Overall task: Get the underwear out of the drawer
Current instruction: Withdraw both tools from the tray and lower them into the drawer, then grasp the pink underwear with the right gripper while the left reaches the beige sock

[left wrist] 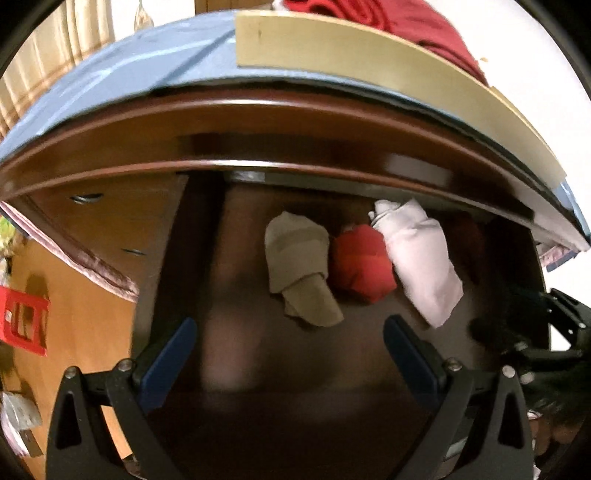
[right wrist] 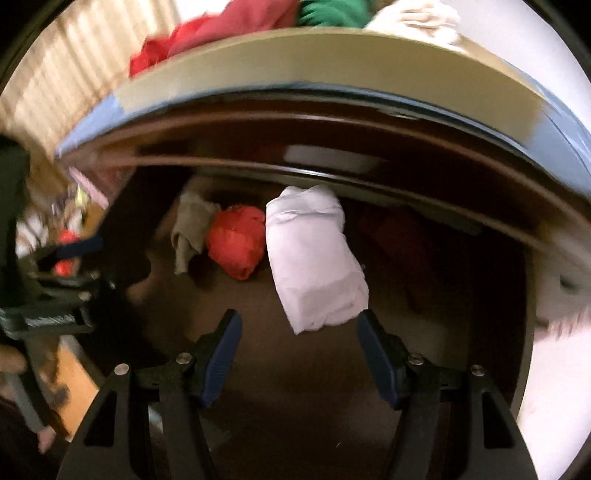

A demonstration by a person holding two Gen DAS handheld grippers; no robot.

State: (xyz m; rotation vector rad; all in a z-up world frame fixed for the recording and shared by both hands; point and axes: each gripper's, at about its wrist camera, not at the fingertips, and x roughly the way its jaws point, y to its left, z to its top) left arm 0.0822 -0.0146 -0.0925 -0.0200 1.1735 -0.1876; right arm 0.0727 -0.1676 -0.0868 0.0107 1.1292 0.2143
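L gripper – jaws apart, nothing btwn them, pointing down into the open drawer. R gripper – jaws also apart and empty; the near end of the white roll lies just ahead of its tips, closer to the right-side finger, not touching as far as the blurred view shows.

Three underwear bundles in the drawer, side by side toward the back: one beige, one red, one white. White and beige are elongated, long axes running front-to-back, near ends angled slightly right. Red is a rounded wad, no clear axis, wedged btwn the other two.

Above the drawer – one tan board w/ red cloth piled on top.
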